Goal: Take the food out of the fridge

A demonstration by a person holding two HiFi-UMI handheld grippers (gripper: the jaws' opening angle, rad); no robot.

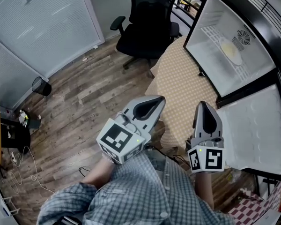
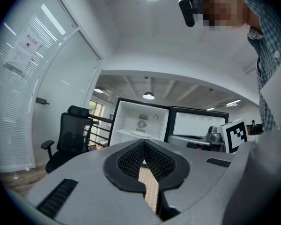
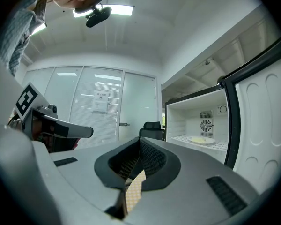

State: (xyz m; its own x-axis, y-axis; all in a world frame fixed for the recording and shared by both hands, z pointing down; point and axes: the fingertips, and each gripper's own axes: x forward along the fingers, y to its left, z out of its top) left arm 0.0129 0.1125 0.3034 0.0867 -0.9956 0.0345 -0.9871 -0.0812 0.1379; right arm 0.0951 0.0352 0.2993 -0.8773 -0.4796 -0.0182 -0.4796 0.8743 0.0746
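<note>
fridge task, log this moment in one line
fridge: door open | plate of food: on shelf inside, untouched | left gripper: shut, empty | right gripper: shut, empty | both short of fridge

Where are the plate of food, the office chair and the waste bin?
plate of food [image 1: 231, 52], head view, middle of the food.
office chair [image 1: 150, 11], head view, on the backrest.
waste bin [image 1: 41, 86], head view, on its side.

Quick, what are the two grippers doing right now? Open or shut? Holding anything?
Left gripper: shut, holding nothing.
Right gripper: shut, holding nothing.
</note>
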